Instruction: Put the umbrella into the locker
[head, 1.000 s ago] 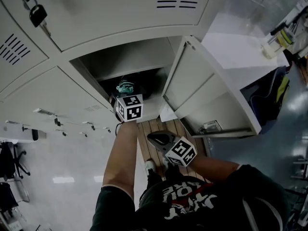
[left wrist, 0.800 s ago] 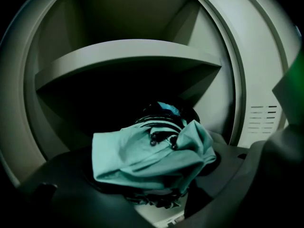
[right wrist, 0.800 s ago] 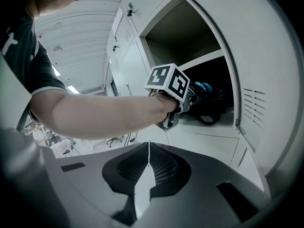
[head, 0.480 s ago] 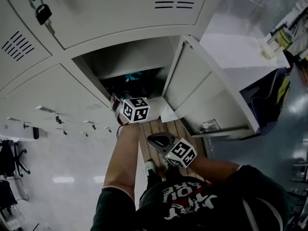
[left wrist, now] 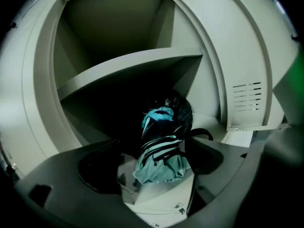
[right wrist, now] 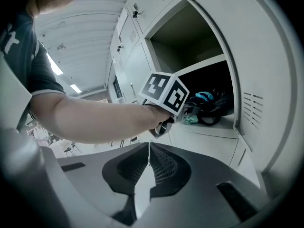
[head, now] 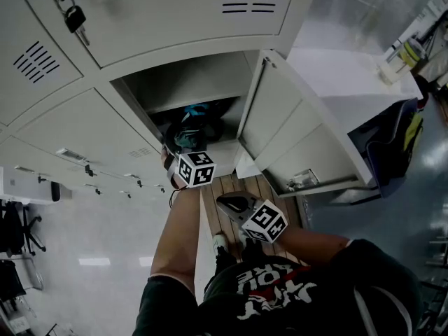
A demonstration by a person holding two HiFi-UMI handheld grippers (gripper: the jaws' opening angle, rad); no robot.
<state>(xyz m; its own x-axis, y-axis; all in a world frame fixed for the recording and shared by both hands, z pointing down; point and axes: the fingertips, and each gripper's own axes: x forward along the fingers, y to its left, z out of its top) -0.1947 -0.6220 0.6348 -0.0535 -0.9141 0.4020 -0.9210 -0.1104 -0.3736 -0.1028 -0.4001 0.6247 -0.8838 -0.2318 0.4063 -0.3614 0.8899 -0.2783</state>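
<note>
The folded umbrella (head: 189, 128), black with teal and striped fabric, lies on the lower floor of the open locker (head: 133, 89). In the left gripper view the umbrella (left wrist: 164, 146) rests under the locker's inner shelf (left wrist: 128, 65). My left gripper (head: 171, 156) is at the locker mouth. Its jaws are opening, and the umbrella's near teal end shows between them without being pressed. My right gripper (head: 234, 203) hangs lower, outside the locker, shut with nothing in it. The right gripper view shows the left gripper (right wrist: 187, 115) in front of the umbrella (right wrist: 204, 103).
The locker door (head: 280, 124) stands open to the right. Closed lockers surround it, and one at upper left carries a padlock (head: 73, 18). A white table (head: 350, 75) and a dark bag (head: 395, 138) are on the right. Wooden slats (head: 224, 187) lie below the locker.
My left gripper has drawn back a little from the locker and rolled, and the umbrella stays lying inside. The right gripper has kept still.
</note>
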